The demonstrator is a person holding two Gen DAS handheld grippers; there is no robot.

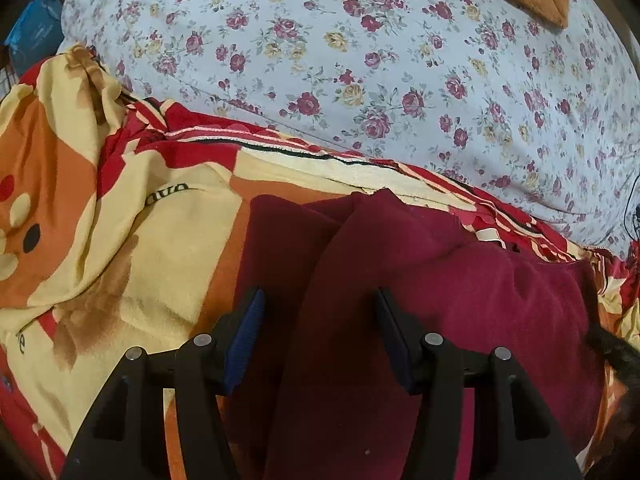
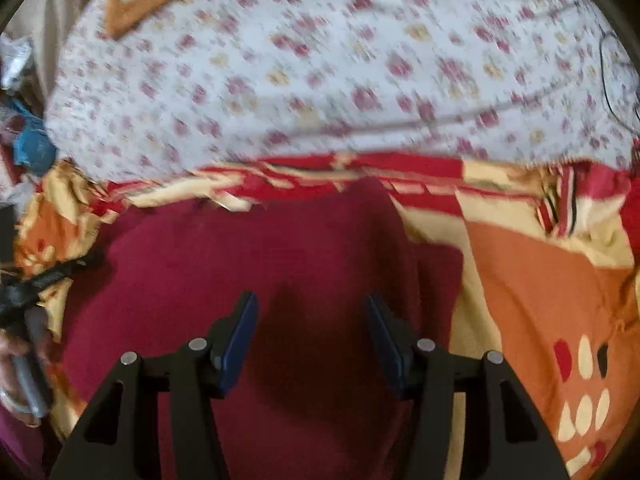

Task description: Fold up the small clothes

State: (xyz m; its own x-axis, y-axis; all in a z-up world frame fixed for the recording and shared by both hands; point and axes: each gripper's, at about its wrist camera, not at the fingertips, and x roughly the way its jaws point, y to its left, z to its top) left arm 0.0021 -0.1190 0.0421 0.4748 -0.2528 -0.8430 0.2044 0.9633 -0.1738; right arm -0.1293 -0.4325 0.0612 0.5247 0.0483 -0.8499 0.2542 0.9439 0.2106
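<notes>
Maroon fleece garment (image 1: 460, 300) lay rumpled, with soft folds, on a plush orange, cream and red blanket (image 1: 120, 240). Both the left gripper (image 1: 320, 300) and right gripper (image 2: 310, 304) angled downward above it, jaws parted, grasping nothing.

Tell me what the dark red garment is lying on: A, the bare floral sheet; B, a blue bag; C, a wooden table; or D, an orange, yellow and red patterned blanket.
D: the dark red garment rests on the orange, yellow and red patterned blanket, which borders it on both sides, with the floral sheet lying beyond.
</notes>
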